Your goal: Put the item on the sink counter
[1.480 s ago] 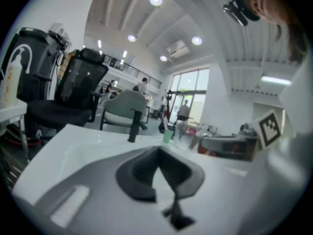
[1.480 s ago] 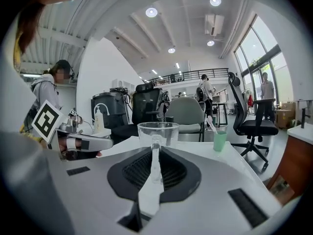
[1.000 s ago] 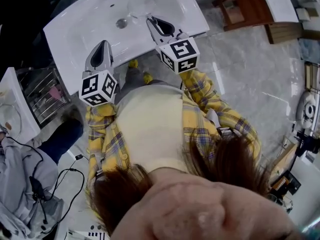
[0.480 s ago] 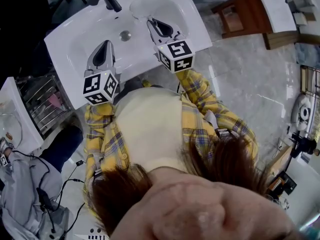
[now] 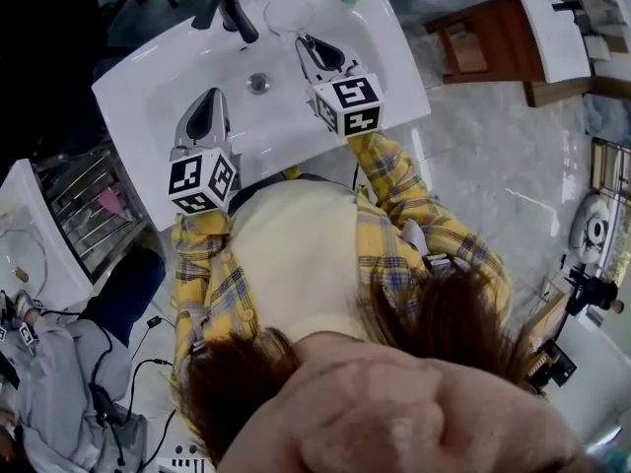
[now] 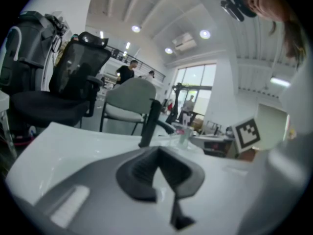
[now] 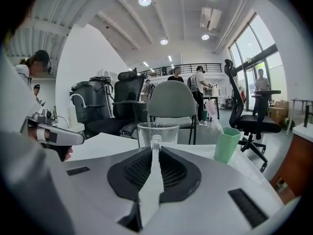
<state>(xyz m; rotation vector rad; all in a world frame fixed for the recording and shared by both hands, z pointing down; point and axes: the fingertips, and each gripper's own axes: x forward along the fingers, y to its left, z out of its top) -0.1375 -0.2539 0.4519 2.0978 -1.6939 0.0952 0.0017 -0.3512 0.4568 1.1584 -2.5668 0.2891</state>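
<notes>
**Glass at the back counter, release pending**

Right gripper (image 7: 155, 148): jaws clamped on what I read as the handle of the glass (image 7: 156, 130). The glass is at the back of the counter (image 5: 394, 62); I cannot confirm it is seated. Left gripper (image 6: 157, 155): closed, empty, over the basin (image 5: 232, 67).

Next: lower, let go, back out straight. Faucet (image 5: 237, 13) is near on the left and the green cup (image 7: 226, 145) near on the right. Free room is toward me.

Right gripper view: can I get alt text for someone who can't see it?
The right gripper's tongs pinch the handle of a clear glass cup at a white sink counter. A green cup with a toothbrush stands to its right, with office chairs behind.
</notes>
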